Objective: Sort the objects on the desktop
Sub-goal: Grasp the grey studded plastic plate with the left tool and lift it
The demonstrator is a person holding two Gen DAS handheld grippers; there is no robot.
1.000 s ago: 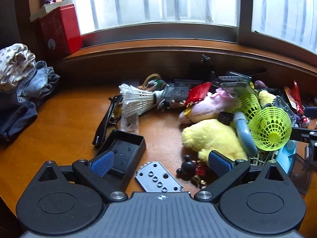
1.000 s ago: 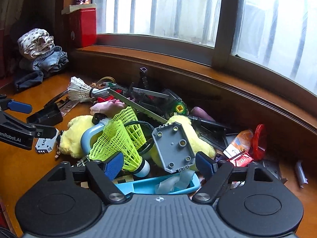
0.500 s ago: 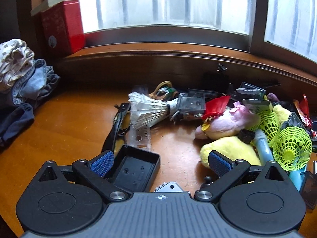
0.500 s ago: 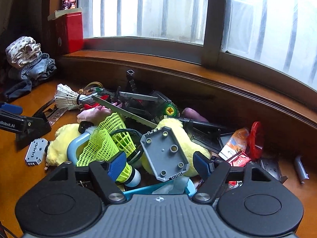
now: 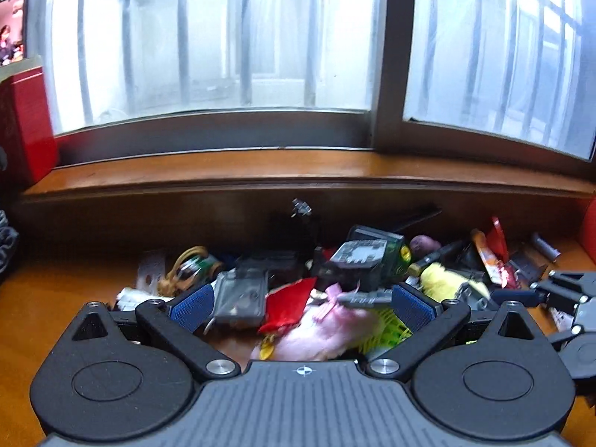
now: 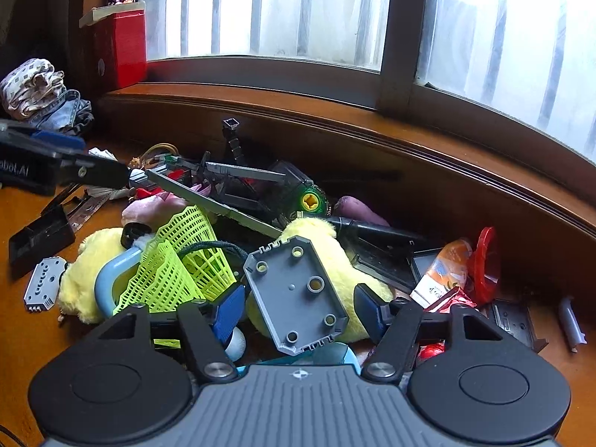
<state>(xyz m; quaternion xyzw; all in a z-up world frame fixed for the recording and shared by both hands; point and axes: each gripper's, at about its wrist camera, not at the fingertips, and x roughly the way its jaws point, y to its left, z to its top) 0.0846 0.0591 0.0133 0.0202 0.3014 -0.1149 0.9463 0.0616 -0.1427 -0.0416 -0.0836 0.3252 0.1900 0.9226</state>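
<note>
Plainly, both the right gripper [image 6: 298, 307] and the left gripper [image 5: 300, 307] hover with fingers spread and empty. Just beyond, a grey plate [image 6: 296, 290], yellow plush [image 6: 335, 264], green shuttlecocks [image 6: 186, 260] and pink plush [image 5: 327, 331] lie heaped together on the desk [image 6: 22, 335]; by my judgement, most sorting remains.

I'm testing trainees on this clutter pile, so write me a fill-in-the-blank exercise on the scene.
1. Between the right tongs lies a grey plate resting on a plush toy coloured ____.
2. Both tongs are ____, gripping nothing.
3. The box on the windowsill is coloured ____.
4. The two mesh shuttlecocks are coloured ____.

Missing words: yellow; open; red; green
</note>
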